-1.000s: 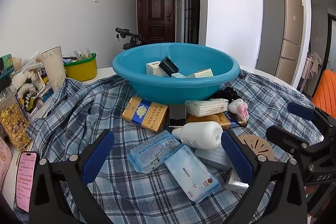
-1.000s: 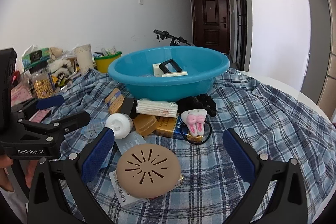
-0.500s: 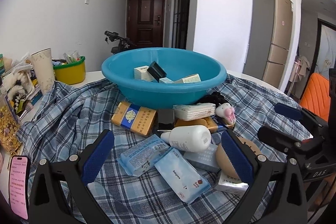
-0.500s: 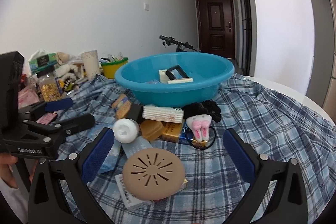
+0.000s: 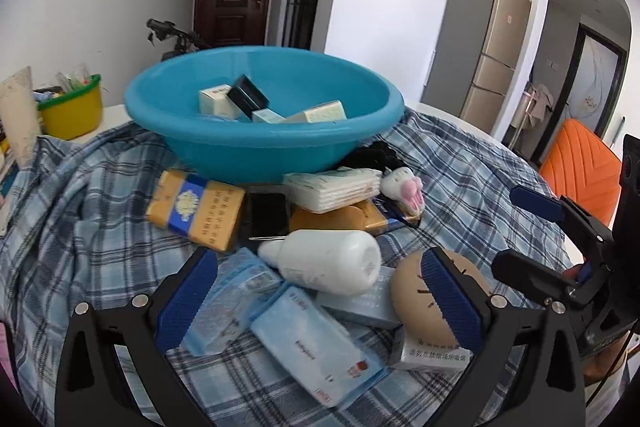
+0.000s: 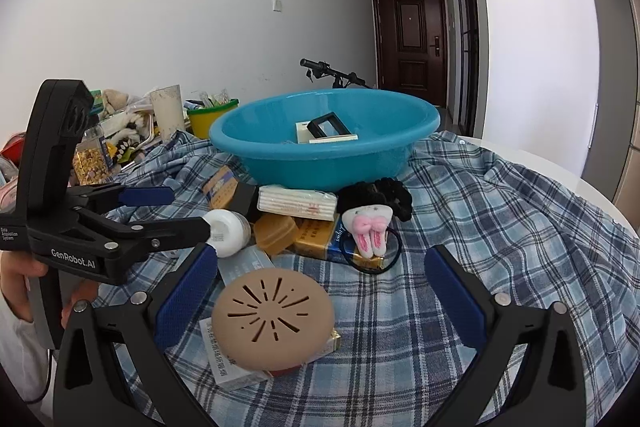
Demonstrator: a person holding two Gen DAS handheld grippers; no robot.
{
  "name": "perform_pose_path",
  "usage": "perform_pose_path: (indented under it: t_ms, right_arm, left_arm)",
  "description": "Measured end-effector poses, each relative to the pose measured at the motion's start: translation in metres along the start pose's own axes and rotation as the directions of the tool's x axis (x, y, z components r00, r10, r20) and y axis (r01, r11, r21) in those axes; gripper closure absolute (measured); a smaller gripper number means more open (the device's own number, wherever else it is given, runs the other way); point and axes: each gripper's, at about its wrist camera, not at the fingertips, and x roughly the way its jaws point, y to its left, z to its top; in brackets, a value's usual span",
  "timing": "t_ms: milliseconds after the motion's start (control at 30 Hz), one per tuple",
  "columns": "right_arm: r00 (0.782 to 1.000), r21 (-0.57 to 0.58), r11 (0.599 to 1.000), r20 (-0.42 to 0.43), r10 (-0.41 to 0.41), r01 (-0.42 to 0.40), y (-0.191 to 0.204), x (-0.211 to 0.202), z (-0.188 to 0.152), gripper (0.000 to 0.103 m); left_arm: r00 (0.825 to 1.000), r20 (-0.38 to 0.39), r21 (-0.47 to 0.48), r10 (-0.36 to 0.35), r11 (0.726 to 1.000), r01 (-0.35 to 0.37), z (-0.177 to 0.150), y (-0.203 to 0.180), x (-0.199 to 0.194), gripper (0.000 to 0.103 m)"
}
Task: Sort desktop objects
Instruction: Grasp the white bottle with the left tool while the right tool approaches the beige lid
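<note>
- Left claw spread wide, empty, over a white bottle and blue wipe packs; only its view shows the packs
- Blue basin on the plaid-covered worktop holds small boxes
- Right claw gapes, empty, above a tan slotted disc; only its view shows a hand
</note>
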Motion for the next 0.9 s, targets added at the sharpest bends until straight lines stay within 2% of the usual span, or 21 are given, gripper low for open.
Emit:
perform_pose_path:
  t_ms: [67,200,300,467,567,633,900]
  right_arm:
    - [1.0,0.007,1.0,-0.001,0.002,-0.002,-0.004,0.001,-0.001,0.0]
    - [1.0,0.021,1.0,0.003,0.009,-0.01,-0.01,0.001,-0.002,0.0]
    - [1.0,0.026,0.999,0.006,0.018,-0.018,-0.013,0.001,-0.003,0.0]
    - [0.999,0.052,0.998,0.007,0.039,-0.039,-0.02,0.001,-0.003,0.0]
    - [0.998,0.066,0.996,0.007,0.058,-0.058,-0.022,0.001,-0.003,0.0]
    - [0.999,0.06,0.997,0.005,0.054,-0.054,-0.021,0.001,-0.002,0.0]
    - [0.999,0.062,0.997,-0.008,0.044,-0.043,-0.022,0.0,-0.004,0.0]
  left_arm:
    - [1.0,-0.021,-0.003,-0.003,1.0,0.002,0.001,-0.006,0.009,0.0]
    - [0.996,-0.056,0.011,0.075,0.997,-0.075,0.005,-0.014,0.03,0.0]
    - [0.992,-0.073,0.016,0.105,0.994,-0.104,0.006,-0.013,0.04,0.001]
    - [0.984,-0.097,0.019,0.148,0.989,-0.147,0.003,-0.006,0.046,0.017]
    - [0.983,-0.11,0.016,0.149,0.989,-0.148,0.0,-0.003,0.047,0.025]
    - [0.982,-0.109,0.013,0.153,0.988,-0.153,-0.002,-0.002,0.046,0.037]
    - [0.985,-0.072,0.011,0.159,0.987,-0.159,-0.008,-0.002,0.03,0.037]
